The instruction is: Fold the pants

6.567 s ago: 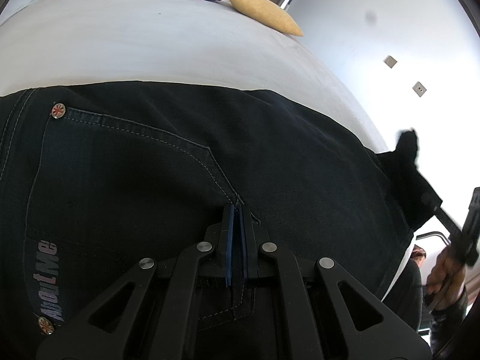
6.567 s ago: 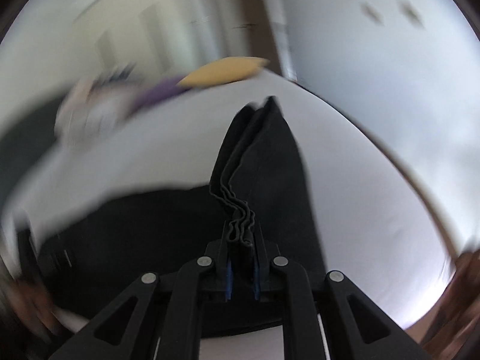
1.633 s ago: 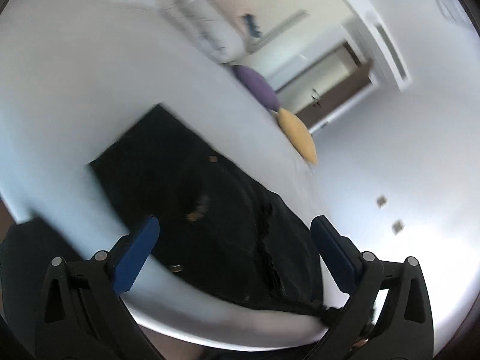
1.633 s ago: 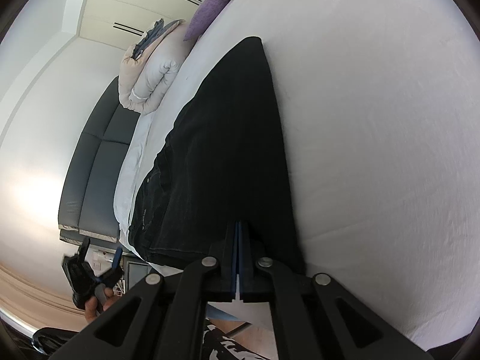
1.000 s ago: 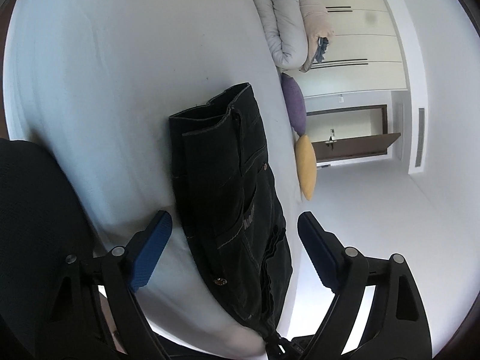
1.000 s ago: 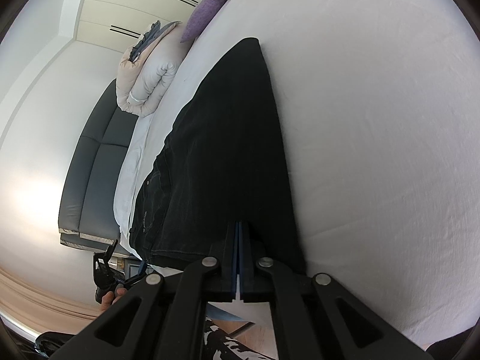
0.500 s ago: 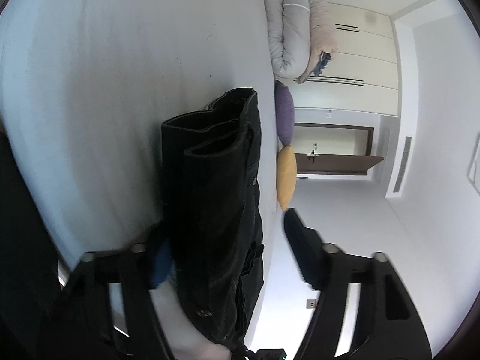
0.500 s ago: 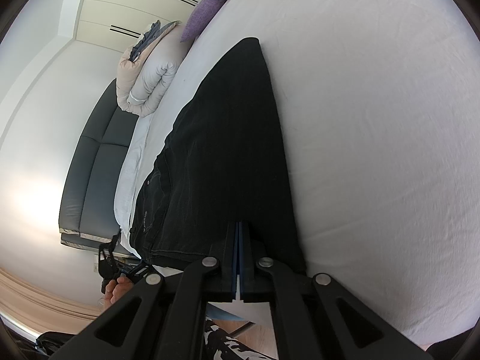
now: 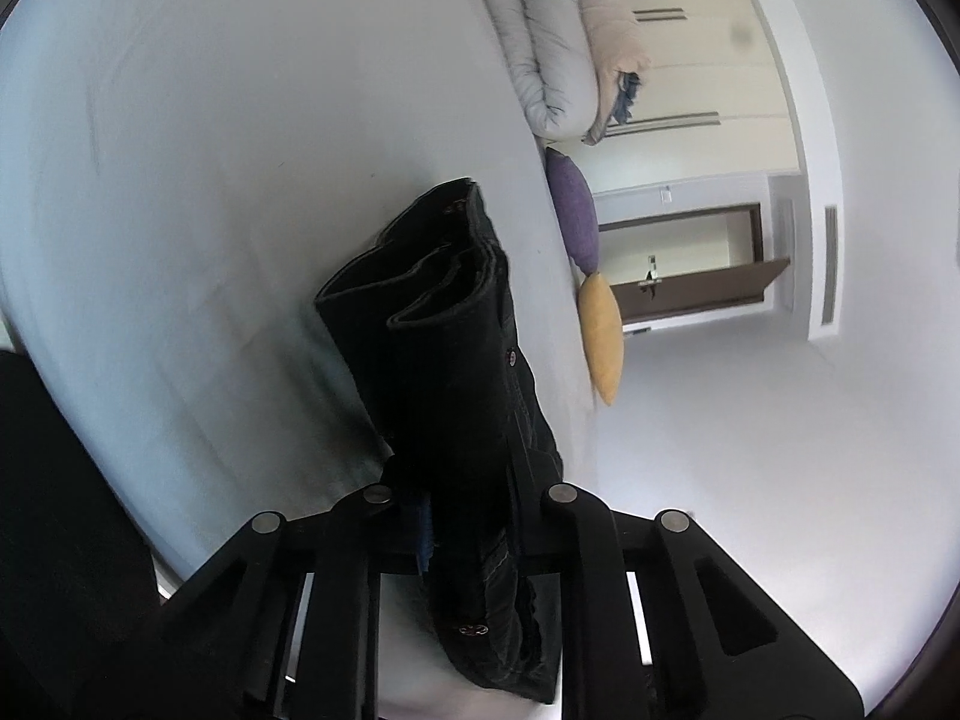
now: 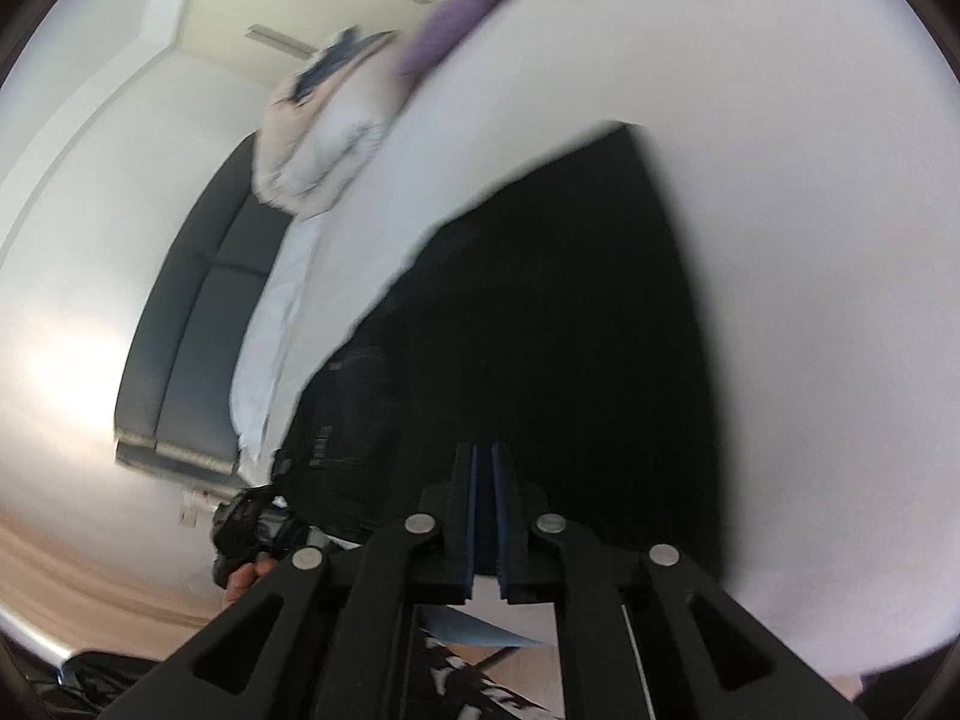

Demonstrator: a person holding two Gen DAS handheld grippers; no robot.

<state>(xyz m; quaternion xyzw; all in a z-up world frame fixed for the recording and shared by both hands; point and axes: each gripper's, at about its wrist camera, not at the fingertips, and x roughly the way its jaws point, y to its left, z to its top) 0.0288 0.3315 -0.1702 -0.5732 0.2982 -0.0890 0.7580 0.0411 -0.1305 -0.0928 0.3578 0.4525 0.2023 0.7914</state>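
While the left tongs (image 9: 468,534) were closing on the near edge of the folded black pants (image 9: 444,360), denim already filled the gap between them, and the stacked layers ran lengthwise away from that camera towards the far end of the bed (image 9: 210,150). The right tongs (image 10: 485,516) were opening, a narrow slit between the blue pads with no cloth in it, poised over the pants, which lay flat on the white sheet. Beyond came a purple cushion (image 9: 573,213), a yellow cushion (image 9: 602,345), a rolled duvet (image 9: 552,42), pale wardrobe doors and a brown door. In the right view a dark headboard (image 10: 192,324) showed, and motion blur smeared everything; a hand (image 10: 246,573) at the lower left was partly hidden.
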